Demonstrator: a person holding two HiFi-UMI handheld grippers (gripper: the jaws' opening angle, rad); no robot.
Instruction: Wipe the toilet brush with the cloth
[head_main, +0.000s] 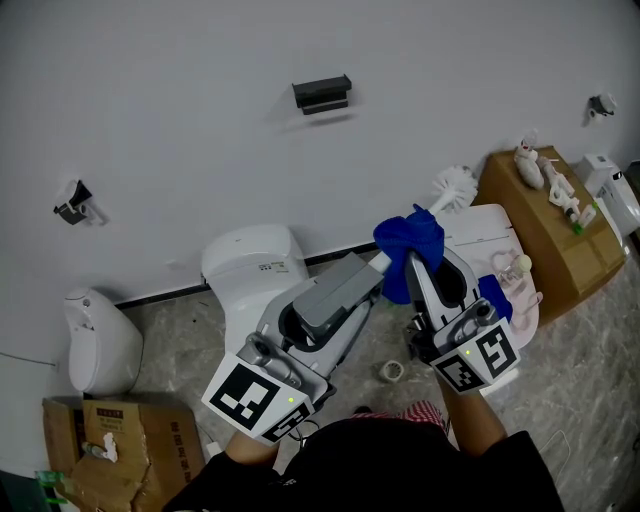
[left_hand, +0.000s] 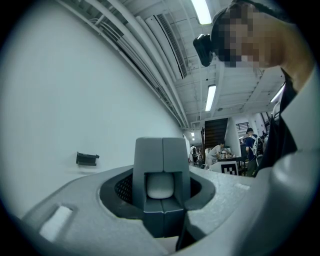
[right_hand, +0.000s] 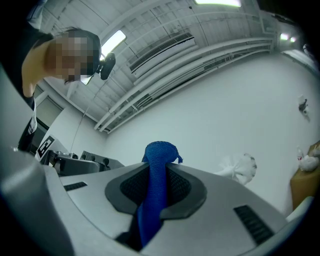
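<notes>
Nearest, the left gripper (head_main: 372, 270) is closed on the pale handle end of the toilet brush (head_main: 455, 186), holding it out and away; just beside it the right gripper (head_main: 415, 268) is clamped on the blue cloth (head_main: 410, 240), which bunches over the shaft below the white bristle head; beyond stand the toilet (head_main: 250, 262) and the bare wall. Brush and cloth are both in hand and meeting, so wiping seems under way; how much is done cannot be told; the head, past the cloth, likely remains.
</notes>
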